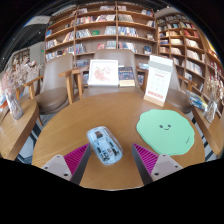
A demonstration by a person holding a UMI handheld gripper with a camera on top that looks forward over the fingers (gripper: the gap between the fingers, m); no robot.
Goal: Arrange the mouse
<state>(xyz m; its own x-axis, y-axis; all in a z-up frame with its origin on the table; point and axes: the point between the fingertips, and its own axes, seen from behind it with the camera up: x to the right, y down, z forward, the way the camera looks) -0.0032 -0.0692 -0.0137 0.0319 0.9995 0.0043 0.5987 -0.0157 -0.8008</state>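
A clear, see-through computer mouse (104, 144) lies on the round wooden table (100, 112), a little left of the middle. It stands between my fingers near their tips, with a gap at each side. A light green round mouse mat (166, 131) lies on the table to the right of the mouse, beyond my right finger. My gripper (110, 158) is open and low over the table's near side; its magenta pads (74, 157) show on both fingers.
Two upright display cards (158, 80) stand at the table's far side, one in the middle (103, 72), one at the right. Wooden chairs (55, 78) ring the table. Bookshelves (100, 25) fill the back wall and the right side.
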